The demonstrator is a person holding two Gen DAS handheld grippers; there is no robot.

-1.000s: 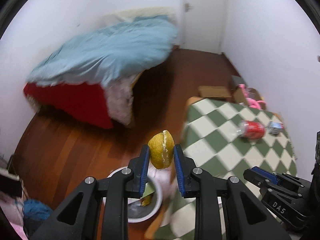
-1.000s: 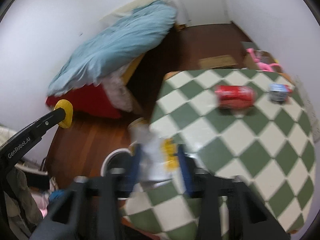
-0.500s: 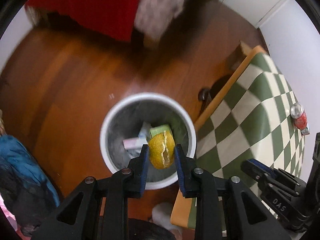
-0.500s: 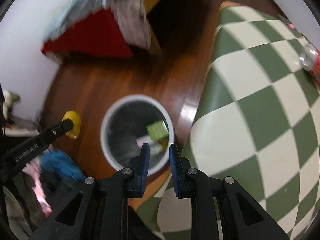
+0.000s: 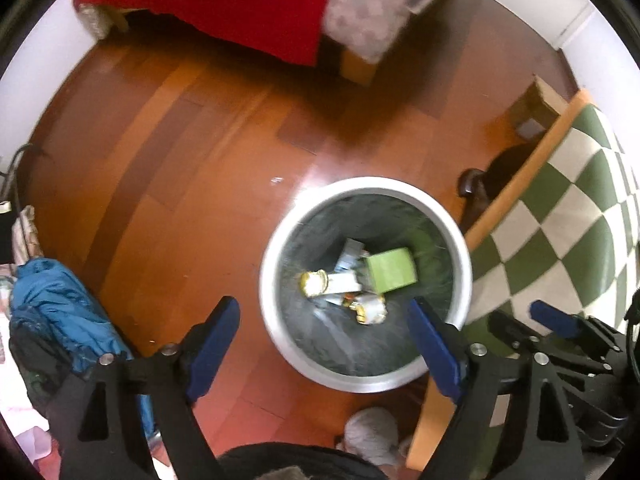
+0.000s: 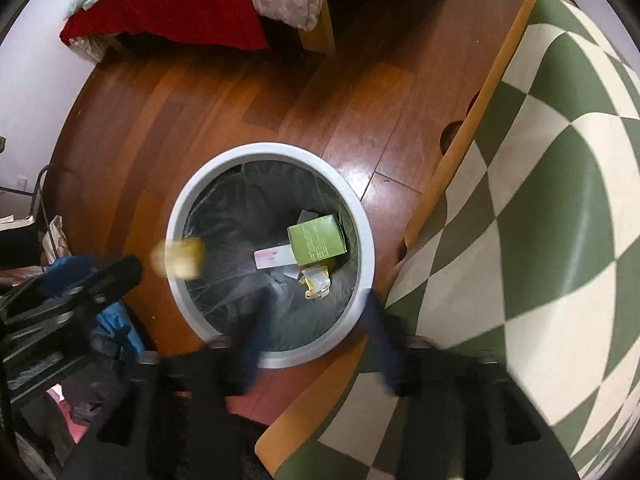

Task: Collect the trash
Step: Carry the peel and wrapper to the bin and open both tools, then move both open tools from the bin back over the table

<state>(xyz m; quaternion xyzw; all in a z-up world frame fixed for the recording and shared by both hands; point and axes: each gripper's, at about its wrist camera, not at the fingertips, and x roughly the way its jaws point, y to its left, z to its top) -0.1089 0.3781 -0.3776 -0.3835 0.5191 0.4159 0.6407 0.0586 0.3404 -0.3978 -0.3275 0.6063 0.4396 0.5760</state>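
Your left gripper (image 5: 324, 334) is spread wide with nothing between its blue pads (image 5: 214, 334), poised above the round white-rimmed bin with the dark liner (image 5: 466, 268) on the reddish wooden floor (image 5: 180, 152). Down in the bin lie a green cardboard box (image 5: 392, 270), a white carton (image 5: 342, 282) and some crumpled yellow-and-white wrappers (image 5: 370, 310). From your right wrist view, a blurred yellow lump, maybe the lemon-like piece of fruit (image 6: 180, 258), shows over the bin's near-left rim, just off the left gripper's tip. Your right gripper (image 6: 316, 340) is smeared by motion, but its fingers look parted and hold nothing, low over the bin's near edge. The green-and-cream checkered table (image 6: 560, 200) with its tan edge sits just beside the bin on the right, and the red blanket (image 5: 240, 4) hangs off the bed beyond.
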